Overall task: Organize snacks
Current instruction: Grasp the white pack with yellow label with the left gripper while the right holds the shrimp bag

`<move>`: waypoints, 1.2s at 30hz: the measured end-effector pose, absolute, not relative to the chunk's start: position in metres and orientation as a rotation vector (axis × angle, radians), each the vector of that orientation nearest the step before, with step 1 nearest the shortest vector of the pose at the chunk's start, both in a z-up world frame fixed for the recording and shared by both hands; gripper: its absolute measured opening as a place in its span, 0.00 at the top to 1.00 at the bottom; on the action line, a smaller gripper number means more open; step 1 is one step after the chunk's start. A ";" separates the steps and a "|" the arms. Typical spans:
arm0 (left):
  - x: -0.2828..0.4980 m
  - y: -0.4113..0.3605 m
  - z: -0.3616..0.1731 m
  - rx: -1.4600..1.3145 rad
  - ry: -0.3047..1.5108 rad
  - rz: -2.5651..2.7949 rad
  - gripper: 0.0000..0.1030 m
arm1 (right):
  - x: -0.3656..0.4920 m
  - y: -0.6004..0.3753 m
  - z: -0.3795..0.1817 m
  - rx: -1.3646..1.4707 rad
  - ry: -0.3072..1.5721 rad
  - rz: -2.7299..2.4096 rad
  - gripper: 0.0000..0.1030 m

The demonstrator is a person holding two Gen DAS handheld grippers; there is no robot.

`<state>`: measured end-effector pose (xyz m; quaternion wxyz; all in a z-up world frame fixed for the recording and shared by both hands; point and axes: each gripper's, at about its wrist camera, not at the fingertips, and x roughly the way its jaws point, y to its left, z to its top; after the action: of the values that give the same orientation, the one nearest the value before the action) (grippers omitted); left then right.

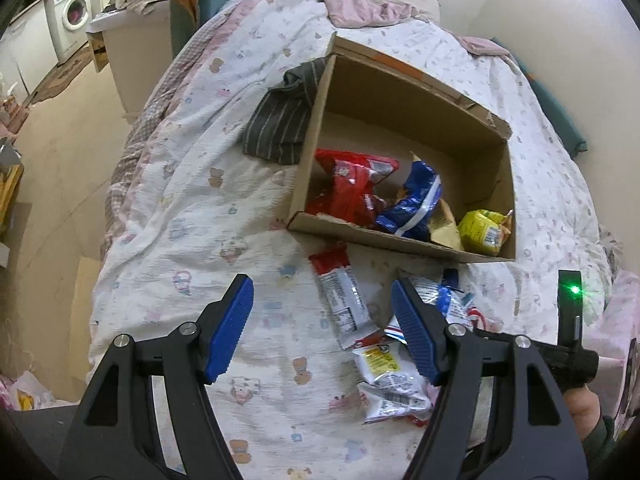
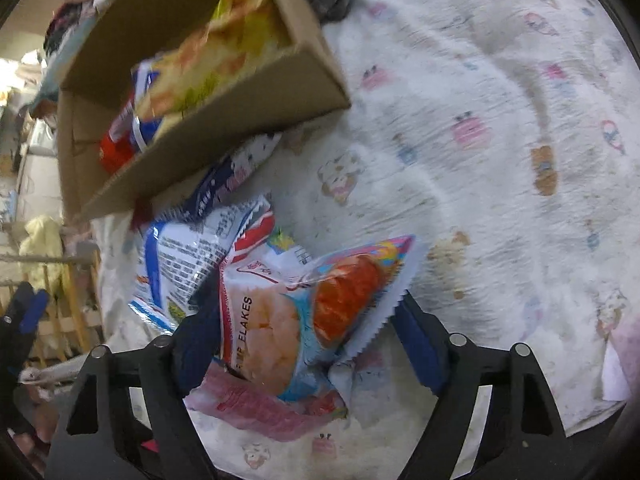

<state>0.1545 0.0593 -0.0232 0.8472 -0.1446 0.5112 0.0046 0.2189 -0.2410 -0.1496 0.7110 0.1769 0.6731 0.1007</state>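
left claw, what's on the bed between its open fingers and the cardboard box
In the left wrist view, a red-and-white wrapped snack bar lies on the bedsheet between the left claw and the cardboard box.

A bed [image 1: 208, 208] covered in a white quilt printed with little bears fills the room's middle, with a dark striped cloth [image 1: 282, 120] bunched on it and a crumpled pink sheet [image 1: 360, 8] near its head. Across the tan floor [image 1: 56, 152], a white washing machine [image 1: 72, 20] stands against the far wall.
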 end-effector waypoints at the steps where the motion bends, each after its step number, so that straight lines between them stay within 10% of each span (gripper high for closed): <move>1: 0.154 0.062 -0.025 -0.313 1.085 0.012 0.34 | 0.219 -0.235 -0.151 0.372 1.496 0.228 0.21; 11: 0.157 0.066 -0.032 -0.346 1.111 0.024 0.34 | 0.216 -0.237 -0.142 0.292 1.431 0.278 0.47; 36: 0.161 -0.041 -0.135 -0.224 1.548 -0.209 0.34 | 0.197 -0.312 -0.081 0.415 1.151 0.233 0.48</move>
<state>0.1614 -0.0410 -0.1352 0.7046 -0.1009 0.6961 -0.0941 0.1974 -0.3116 -0.0810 0.8124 0.1941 0.5389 0.1092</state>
